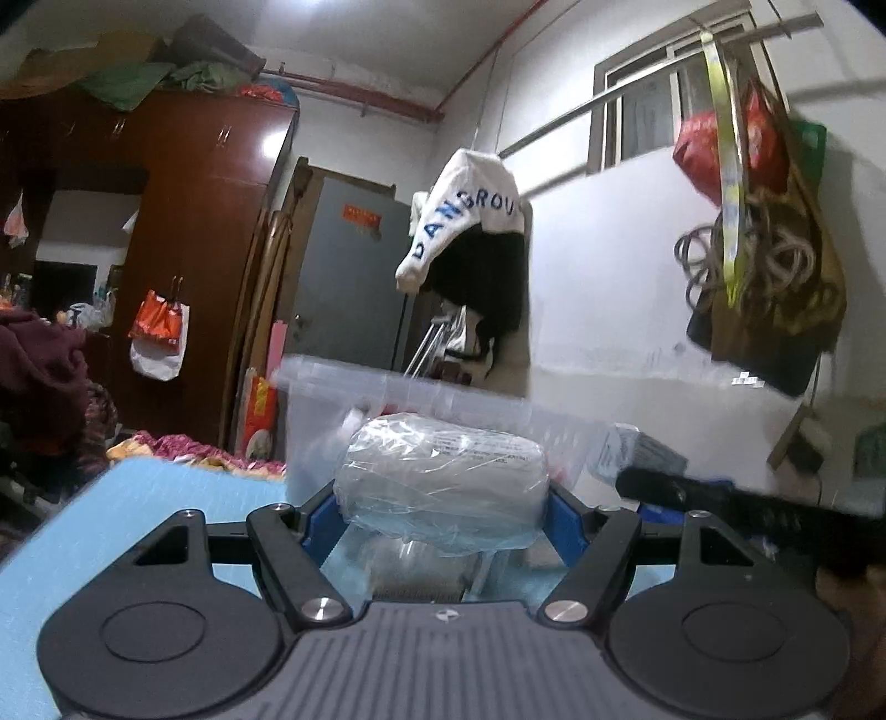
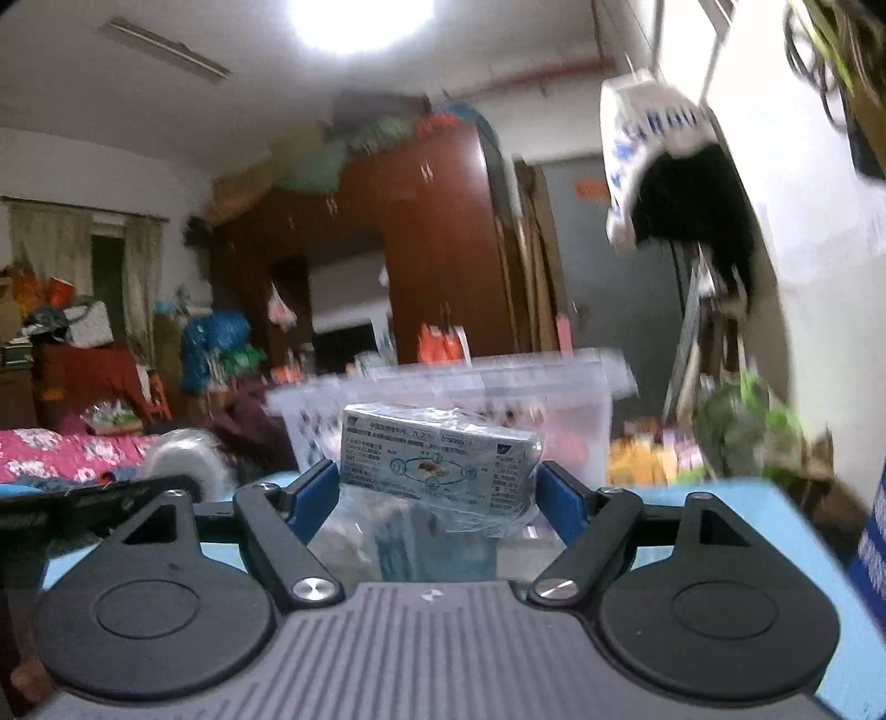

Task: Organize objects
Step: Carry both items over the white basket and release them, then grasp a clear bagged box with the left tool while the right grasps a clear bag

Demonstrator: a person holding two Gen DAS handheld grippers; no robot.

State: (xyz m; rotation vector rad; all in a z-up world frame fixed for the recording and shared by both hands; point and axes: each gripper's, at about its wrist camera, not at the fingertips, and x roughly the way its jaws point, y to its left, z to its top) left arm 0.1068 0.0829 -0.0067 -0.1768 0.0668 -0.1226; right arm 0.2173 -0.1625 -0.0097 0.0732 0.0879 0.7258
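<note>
Both grippers sit over a light-blue worktop (image 1: pixel 138 498), seen again in the right wrist view (image 2: pixel 747 531).

Left gripper (image 1: pixel 443 515) is clenched on a clear plastic-wrapped bundle (image 1: pixel 443 471), blue fingers (image 1: pixel 565 526) pressing both its sides. Right gripper (image 2: pixel 437 498) grips a plastic-wrapped teal box w/ printed text (image 2: pixel 437 459) the same way.

Clear plastic storage bin (image 1: pixel 354 399) stands at the worktop's far edge, just behind each held item; also blurred in the right view (image 2: pixel 470 387). Contents hard to make out; sth. reddish inside.

Room: dark red-brown wardrobe (image 1: pixel 194 221) w/ bags and cloth piled on top, grey door (image 1: pixel 354 266) beside it. White garment w/ blue letters (image 1: pixel 465 216) hangs on the white wall over sth. black. High window (image 1: pixel 653 99) above a rail; hanging bags and coiled rope (image 1: pixel 764 243) to its right. Pink floral bedding (image 2: pixel 61 448) off the worktop's left side in the right view, ceiling light (image 2: pixel 360 22) overhead, curtained window (image 2: pixel 83 243) at far left. Right view is motion-blurred.
</note>
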